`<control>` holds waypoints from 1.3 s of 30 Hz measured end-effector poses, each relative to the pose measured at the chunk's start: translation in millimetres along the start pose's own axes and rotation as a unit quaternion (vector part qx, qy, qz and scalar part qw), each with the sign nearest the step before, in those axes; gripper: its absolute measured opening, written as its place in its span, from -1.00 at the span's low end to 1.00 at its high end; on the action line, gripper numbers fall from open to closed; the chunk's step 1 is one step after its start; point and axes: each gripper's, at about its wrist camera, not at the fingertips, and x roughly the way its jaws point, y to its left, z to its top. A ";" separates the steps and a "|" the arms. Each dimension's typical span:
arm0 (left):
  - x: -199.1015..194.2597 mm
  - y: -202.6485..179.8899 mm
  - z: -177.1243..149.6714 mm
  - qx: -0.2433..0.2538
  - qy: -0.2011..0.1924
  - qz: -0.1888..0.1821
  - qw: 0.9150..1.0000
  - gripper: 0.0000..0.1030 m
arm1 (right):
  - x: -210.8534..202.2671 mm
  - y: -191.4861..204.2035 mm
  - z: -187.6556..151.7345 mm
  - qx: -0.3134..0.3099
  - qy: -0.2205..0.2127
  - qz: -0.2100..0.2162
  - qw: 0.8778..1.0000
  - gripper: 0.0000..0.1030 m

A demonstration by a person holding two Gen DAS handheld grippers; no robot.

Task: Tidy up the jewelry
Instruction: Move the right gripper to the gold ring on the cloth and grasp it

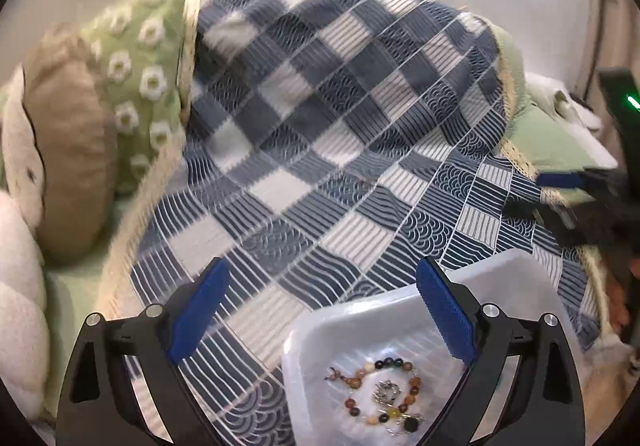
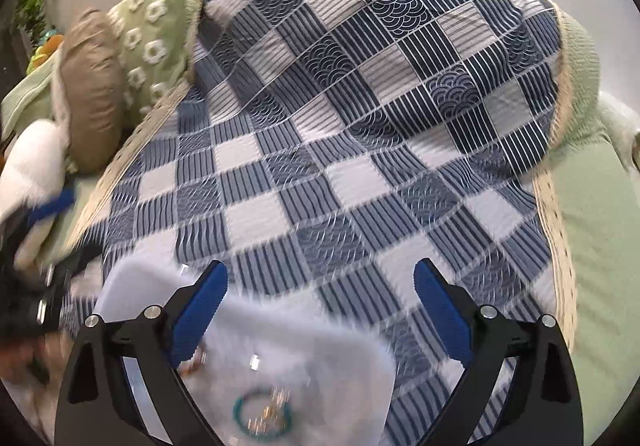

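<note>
From the left wrist view, the left tongs stand wide and hold nothing, their blue pads well apart above a blue-and-white checked cloth spread over a bed. A white tray lies on the cloth at the lower right, partly under the right-hand pad. Inside it a beaded bracelet of brown, amber and dark beads lies in a loose loop, with a small silver piece resting inside the loop. The loop runs roughly oval, its long axis slanting from upper left to lower right, and a short tail of beads points out toward the left. At the far right edge the right tongs show as a dark blurred shape over the cloth's edge. A green flowered pillow and a tan cushion lie at the left.

From the right wrist view, the right tongs are likewise wide and empty. The picture is smeared, so detail is poor. The white tray sits at the lower left, and in it a teal bracelet lies flat as a ring; it looks round, so no long axis can be told. Some small gold-toned bits lie within it, too blurred to name.

The risks, as I judge them: the soft bed lets the tray tip if a pad presses on its rim, spilling the pieces into the cloth; and a grip on the beaded loop may snag the silver piece and drag it along.
</note>
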 end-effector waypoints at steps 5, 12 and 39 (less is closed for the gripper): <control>21.5 11.8 -1.7 -0.037 0.044 -0.003 0.998 0.75 | 71.2 -8.4 55.5 -0.021 0.026 -0.013 0.999 0.82; 37.3 19.1 -5.6 -0.048 0.078 -0.013 0.996 0.75 | 173.4 0.3 80.3 -0.064 0.112 -0.009 0.992 0.39; 65.8 15.8 -11.3 -0.026 0.131 -0.014 0.991 0.75 | 192.0 -9.8 88.4 -0.019 0.135 0.029 0.990 -0.59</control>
